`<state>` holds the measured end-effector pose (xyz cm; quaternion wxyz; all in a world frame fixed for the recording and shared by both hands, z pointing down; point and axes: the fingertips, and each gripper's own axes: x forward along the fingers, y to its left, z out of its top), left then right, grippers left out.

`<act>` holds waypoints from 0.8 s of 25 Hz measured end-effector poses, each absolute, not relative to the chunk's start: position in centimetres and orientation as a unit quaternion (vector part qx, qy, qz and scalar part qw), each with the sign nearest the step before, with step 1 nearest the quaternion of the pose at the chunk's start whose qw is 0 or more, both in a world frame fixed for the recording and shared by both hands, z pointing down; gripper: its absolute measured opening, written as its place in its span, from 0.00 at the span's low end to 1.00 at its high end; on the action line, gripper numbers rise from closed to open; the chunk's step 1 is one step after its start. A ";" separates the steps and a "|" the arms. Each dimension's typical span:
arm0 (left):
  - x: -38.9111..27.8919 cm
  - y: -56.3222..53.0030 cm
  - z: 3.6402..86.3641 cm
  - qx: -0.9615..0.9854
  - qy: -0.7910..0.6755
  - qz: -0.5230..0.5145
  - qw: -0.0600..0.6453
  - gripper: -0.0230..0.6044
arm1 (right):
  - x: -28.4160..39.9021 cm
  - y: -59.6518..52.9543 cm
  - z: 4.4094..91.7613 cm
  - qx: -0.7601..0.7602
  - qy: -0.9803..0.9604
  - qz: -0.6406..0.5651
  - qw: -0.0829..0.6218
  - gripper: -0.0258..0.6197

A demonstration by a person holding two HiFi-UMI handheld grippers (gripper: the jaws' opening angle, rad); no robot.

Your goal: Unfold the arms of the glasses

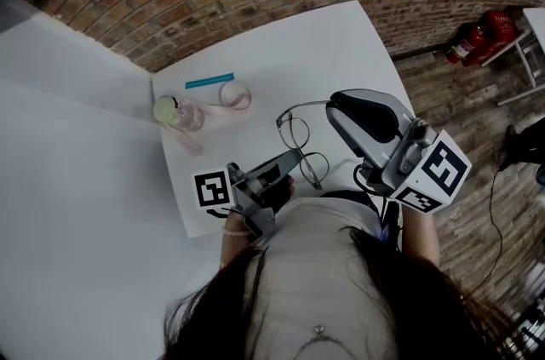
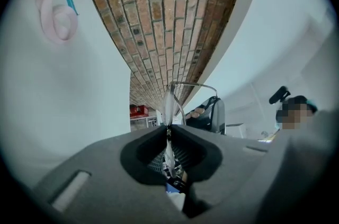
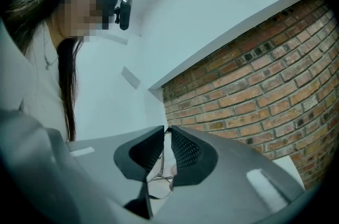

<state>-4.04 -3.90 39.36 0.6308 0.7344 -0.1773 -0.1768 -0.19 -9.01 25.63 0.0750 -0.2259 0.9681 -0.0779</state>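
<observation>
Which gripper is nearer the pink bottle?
Left. The left gripper, shut on the glasses, is on their side facing the pink bottle; the right gripper, gripping their arm, is on the far side.

Holds the left gripper (image 1: pixel 292 160) low over the near edge of the table (image 1: pixel 281 43), close in front of the chest, with the marker cube turned left and the jaws slanting up and to the right. Clamps those jaws shut on the rim of the glasses (image 1: pixel 295 131), which sits edge-on between the pads. Wraps the left hand (image 1: pixel 243 224) round the handle from below, wrist close to the body. Carries the right gripper (image 1: pixel 334 105) higher, near the table's right edge, jaws aimed left toward the other gripper. Pinches the tips together on the end of one arm of the glasses. Supports it with the right forearm (image 1: pixel 421 241), rising from beneath the marker cube.
</observation>
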 end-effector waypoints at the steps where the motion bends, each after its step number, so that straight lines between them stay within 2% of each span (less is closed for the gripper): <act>1: -4.1 -3.9 39.3 0.734 -0.178 -0.178 0.630 0.07 | -0.2 -9.0 25.6 -0.227 0.968 -0.077 0.075 0.12; 20: -4.6 -3.9 38.9 0.743 -0.190 -0.186 0.614 0.07 | 0.1 -8.9 25.6 -0.233 0.966 -0.079 0.080 0.12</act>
